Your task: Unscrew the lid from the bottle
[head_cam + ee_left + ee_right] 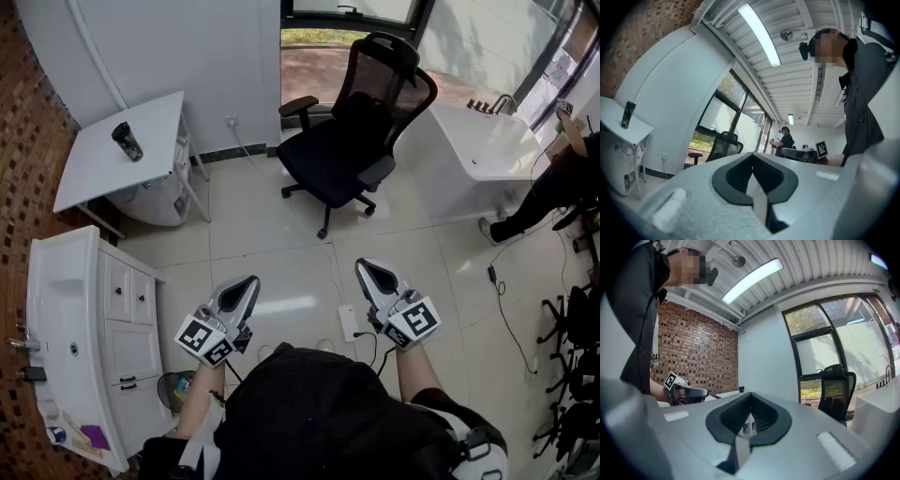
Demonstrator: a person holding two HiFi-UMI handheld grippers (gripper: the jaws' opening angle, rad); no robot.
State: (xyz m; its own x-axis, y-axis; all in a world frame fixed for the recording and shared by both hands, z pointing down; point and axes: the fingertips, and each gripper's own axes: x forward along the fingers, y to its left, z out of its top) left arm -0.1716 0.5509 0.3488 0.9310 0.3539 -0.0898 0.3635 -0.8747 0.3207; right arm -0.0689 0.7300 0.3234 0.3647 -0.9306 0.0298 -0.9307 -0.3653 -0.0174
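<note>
In the head view I see both grippers held out over the tiled floor (pixel 281 244), with nothing in either. The left gripper (pixel 246 289) and the right gripper (pixel 371 272) both have their fingers pressed together. The bottle (pixel 127 142) stands upright on the white desk (pixel 103 169) at the far left, well apart from both grippers. It is too small here for me to make out its lid. A black office chair (pixel 352 131) stands ahead of me, and a white sink cabinet (pixel 66 309) sits at my left.

In the left gripper view the left gripper (pixel 752 174) has its fingers pressed together and nothing between them. The bottle (pixel 628 115) stands on the desk (pixel 614 115) far off at the left edge. The office chair (pixel 723 146) is by the window.

In the right gripper view the right gripper (pixel 749 422) also has its fingers pressed together on nothing. The left gripper (pixel 686 391) shows at the left, in front of a brick wall (pixel 698 357), and the office chair (pixel 836 390) stands at the right.
</note>
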